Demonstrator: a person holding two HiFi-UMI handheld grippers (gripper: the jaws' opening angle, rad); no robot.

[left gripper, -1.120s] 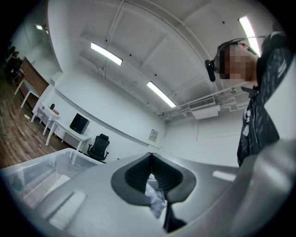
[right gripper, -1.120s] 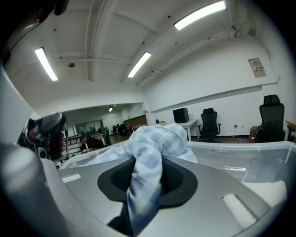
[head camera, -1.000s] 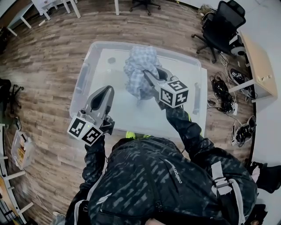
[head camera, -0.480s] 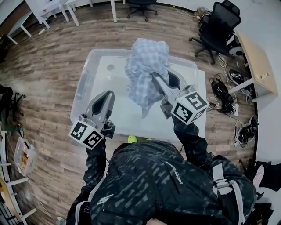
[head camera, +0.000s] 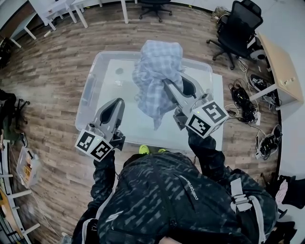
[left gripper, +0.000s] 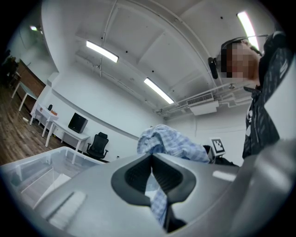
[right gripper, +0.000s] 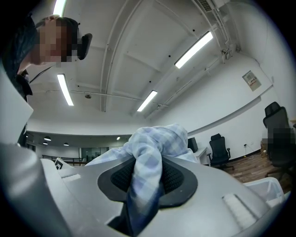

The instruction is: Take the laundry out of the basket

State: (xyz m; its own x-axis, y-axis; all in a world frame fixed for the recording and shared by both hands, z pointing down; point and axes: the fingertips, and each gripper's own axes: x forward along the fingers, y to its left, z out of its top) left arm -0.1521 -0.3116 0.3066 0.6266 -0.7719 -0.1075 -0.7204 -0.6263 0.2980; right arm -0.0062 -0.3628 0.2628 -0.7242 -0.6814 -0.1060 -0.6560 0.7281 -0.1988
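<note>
A blue-and-white plaid cloth hangs in a bunch above the clear plastic basket, which stands on the wooden floor. My right gripper is shut on the cloth's upper part. In the right gripper view the cloth is pinched between the dark pads and drapes down over them. My left gripper hovers over the basket's near left side, shut with nothing in it. Seen from the left gripper, the cloth hangs beyond the jaws and the basket's rim lies below left.
A black office chair and a wooden desk stand at the right, with cables and shoes on the floor between them and the basket. White tables stand at the far left.
My right gripper has lifted the plaid cloth up out of the basket, so it now hangs higher. Most of the rise came early. The left gripper has stayed put.
</note>
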